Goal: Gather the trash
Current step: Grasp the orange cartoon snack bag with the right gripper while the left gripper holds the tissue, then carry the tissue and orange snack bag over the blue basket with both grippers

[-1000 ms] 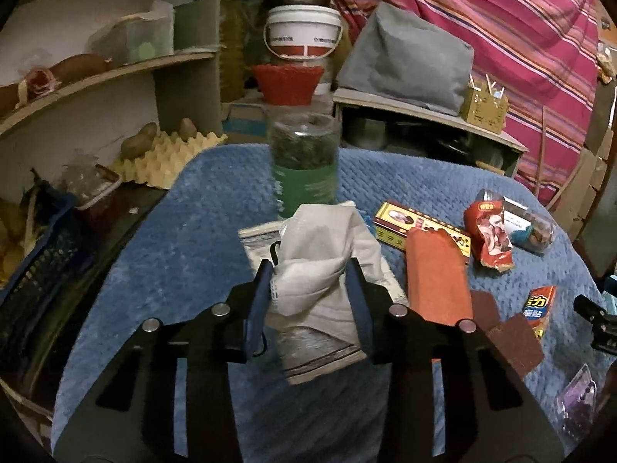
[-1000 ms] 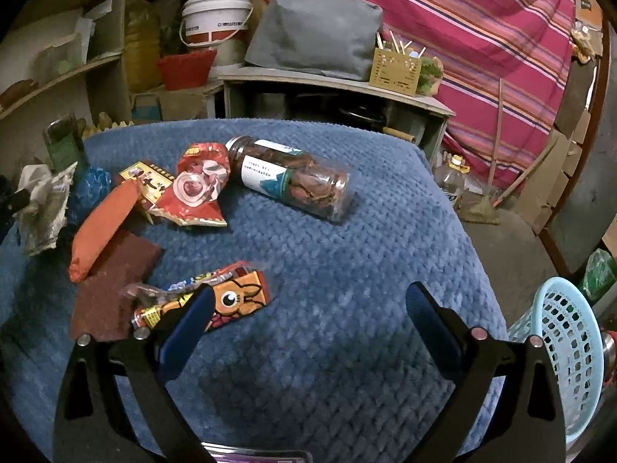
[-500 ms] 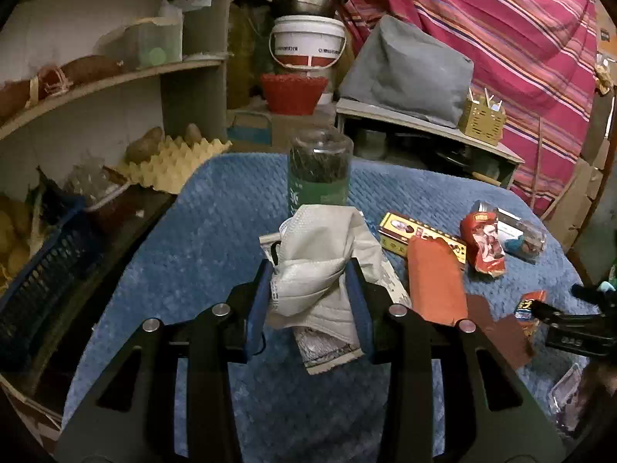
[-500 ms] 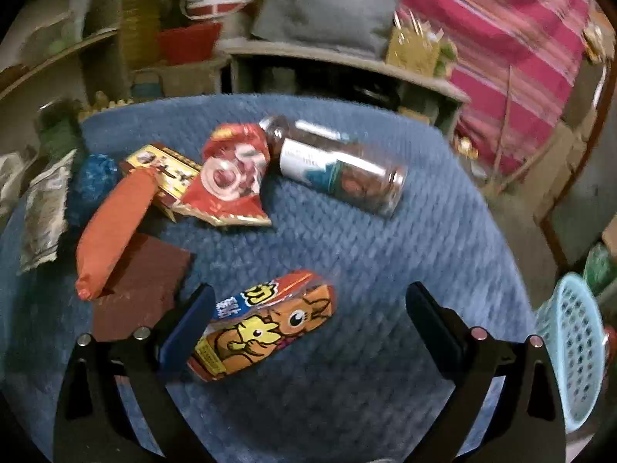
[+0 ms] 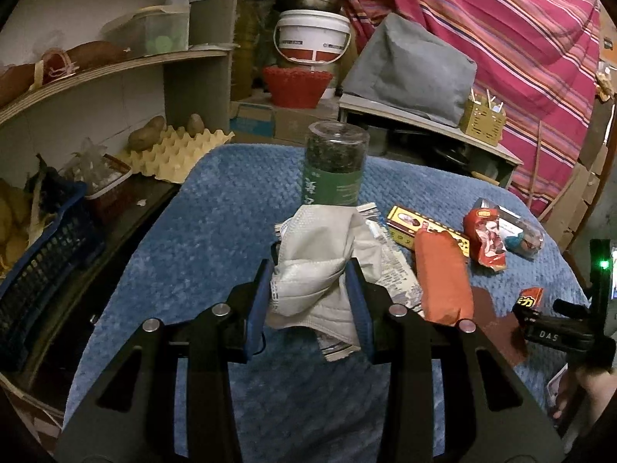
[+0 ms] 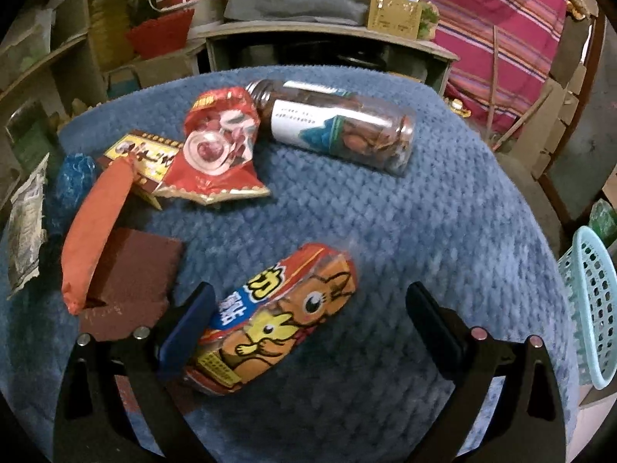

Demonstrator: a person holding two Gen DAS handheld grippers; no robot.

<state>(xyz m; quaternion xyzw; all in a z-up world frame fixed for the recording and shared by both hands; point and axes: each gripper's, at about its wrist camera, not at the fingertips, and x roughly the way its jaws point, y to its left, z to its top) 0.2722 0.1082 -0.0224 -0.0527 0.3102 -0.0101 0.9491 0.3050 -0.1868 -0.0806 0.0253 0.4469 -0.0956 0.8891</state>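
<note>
Left claw (image 5: 310, 289) is clamped on a crumpled white face mask (image 5: 320, 258), lifted clear of the blue-covered desk (image 5: 216, 223) — so one piece of trash is in hand, not binned yet. Right claw (image 6: 308, 320) sits low over the desk w/ jaws spread wide, nothing gripped; the orange bunny snack wrapper (image 6: 277, 316) lies btwn the fingers, its near end right against the left finger, far finger well apart from it. Looks like that's the next pickup, prob just needs a squeeze.

Still on the desk, right-wrist view: red crumpled wrapper (image 6: 219, 150), yellow flat box (image 6: 146, 158) partly under it, orange-red pouch (image 6: 96, 235) lying over a brown pad (image 6: 131, 281), a silvery printed packet (image 6: 27, 227) at the far left edge. Clear jar on its side (image 6: 339, 127) has stuff inside, and the upright green-label jar (image 5: 335, 166) is full too — can't tell if either counts as trash.

Pale blue basket (image 6: 590, 308) sits off the desk's right edge, lower down; likely the bin, but its inside isn't visible, so no telling what's already dropped.

Judgement: early-to-mid stage. One item held, one lined up, at least four or five wrappers left to go, and no visible deposit as yet.
</note>
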